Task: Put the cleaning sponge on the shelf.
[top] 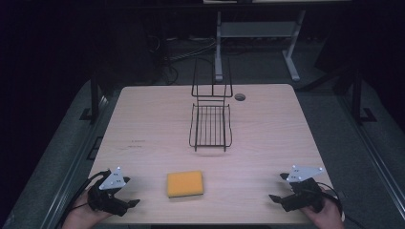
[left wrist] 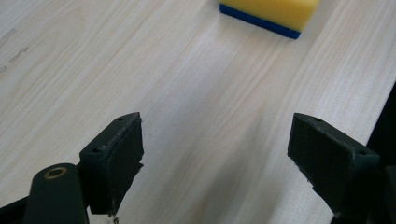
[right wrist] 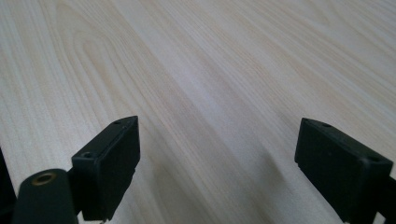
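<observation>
Two grippers rest at the near edge of the table (top: 267,124), one at each corner, and both are empty.

Left gripper (top: 125,205): held in the person's left hand (top: 83,217) at the near left corner. Its jaws stand wide apart over bare wood, as the left gripper view (left wrist: 215,154) confirms, and they point toward the middle of the table.

Right gripper (top: 277,199): held in the right hand (top: 325,214) at the near right corner. Its jaws are likewise spread wide with nothing between them, seen over plain wood grain in the right gripper view (right wrist: 217,154). They point left, toward the table's middle.

Sponge (top: 185,183): lies flat on the table between the two grippers, nearer the left one and well apart from both. Its yellow face is up; the left gripper view shows a blue layer (left wrist: 259,21) underneath, against the wood. Its outline is a slightly elongated rectangle. The long axis runs left to right, roughly parallel to the table's near edge, with a very slight turn.

Wire rack (top: 210,125): stands at the table's centre, beyond the sponge and apart from it. Its long axis runs away from the person, with the tall upright frame (top: 212,78) at the far end. A round hole (top: 239,97) in the tabletop sits just right of that frame.
</observation>
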Motion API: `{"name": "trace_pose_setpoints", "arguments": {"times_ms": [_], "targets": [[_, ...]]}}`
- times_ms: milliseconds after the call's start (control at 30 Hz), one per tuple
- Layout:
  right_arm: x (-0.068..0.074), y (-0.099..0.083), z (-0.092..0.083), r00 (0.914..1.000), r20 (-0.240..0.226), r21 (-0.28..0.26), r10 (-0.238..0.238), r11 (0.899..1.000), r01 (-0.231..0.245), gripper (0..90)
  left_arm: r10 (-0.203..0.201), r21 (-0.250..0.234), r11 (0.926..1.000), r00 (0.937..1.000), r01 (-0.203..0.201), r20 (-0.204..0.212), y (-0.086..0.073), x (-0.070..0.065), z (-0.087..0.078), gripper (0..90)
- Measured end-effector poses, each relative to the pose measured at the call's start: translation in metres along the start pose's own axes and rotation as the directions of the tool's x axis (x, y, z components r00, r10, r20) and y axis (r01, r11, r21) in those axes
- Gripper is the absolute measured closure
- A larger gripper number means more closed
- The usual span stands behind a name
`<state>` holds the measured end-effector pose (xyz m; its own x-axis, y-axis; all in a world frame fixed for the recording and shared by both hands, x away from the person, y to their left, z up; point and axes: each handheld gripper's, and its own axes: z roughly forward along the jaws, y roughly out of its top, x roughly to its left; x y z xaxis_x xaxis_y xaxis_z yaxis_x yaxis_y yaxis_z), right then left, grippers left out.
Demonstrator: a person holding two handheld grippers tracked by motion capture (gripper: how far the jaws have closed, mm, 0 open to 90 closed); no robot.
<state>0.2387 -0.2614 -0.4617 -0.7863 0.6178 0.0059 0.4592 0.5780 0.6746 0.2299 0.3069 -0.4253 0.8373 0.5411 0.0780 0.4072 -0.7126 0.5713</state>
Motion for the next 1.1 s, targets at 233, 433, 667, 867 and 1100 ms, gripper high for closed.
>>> {"name": "trace_pose_setpoints", "arguments": {"times_ms": [233,433,667,867,1100], "targets": [[0.0,0.0,-0.001,1.0,0.001,0.001,-0.001,1.0,0.001,13.9,0.011,0.007,0.9999,0.9999,-0.011,-0.003,0.006,0.001,-0.004,17.7],[0.002,0.0,-0.001,1.0,0.003,-0.001,-0.002,1.0,0.002,13.8,0.028,0.01,0.9996,0.9996,-0.028,0.006,0.012,0.001,-0.005,17.7],[0.004,0.002,0.001,0.9999,0.004,0.002,-0.011,1.0,0.011,13.8,0.051,0.021,0.9985,0.9987,-0.051,0.007,0.02,0.003,-0.004,17.7],[0.004,0.002,-0.002,0.9999,0.005,-0.009,-0.009,1.0,0.009,13.9,0.073,0.025,0.997,0.9972,-0.074,0.015,0.031,0.001,-0.002,17.7],[0.005,0.002,-0.003,0.9999,0.003,-0.014,-0.015,1.0,0.015,13.9,0.094,0.035,0.9948,0.995,-0.095,0.034,0.042,-0.001,0.002,17.7]]}}
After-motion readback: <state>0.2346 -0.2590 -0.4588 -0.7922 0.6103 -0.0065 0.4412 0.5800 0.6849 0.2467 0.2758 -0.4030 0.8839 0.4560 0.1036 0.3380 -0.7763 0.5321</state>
